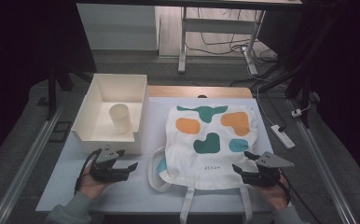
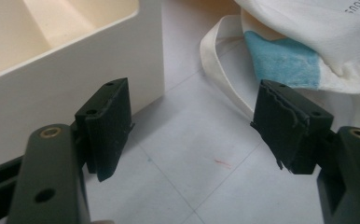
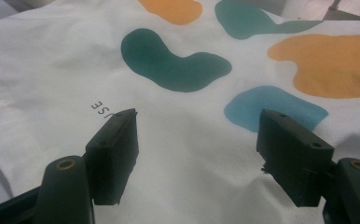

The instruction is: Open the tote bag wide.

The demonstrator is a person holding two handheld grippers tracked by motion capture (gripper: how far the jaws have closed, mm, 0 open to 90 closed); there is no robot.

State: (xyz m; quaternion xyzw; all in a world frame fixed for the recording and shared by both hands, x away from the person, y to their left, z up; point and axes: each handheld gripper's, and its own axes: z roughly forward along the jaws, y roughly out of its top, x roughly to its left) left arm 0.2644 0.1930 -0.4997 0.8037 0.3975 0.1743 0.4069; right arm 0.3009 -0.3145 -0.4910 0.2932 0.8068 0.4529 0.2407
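A white tote bag printed with orange, teal and blue blobs lies flat on the table, its straps trailing over the front edge. My right gripper hovers open at the bag's lower right corner, jaws pointing across the cloth with nothing between them. My left gripper stands open over bare table between the box and the bag's left strap loop. In the left gripper view a blue patch of the bag's folded corner lies just beyond the jaws.
A white open box sits at the back left with a pale cup standing inside; its near corner is close to my left jaw. The white tabletop runs along the front. A power strip lies off the right edge.
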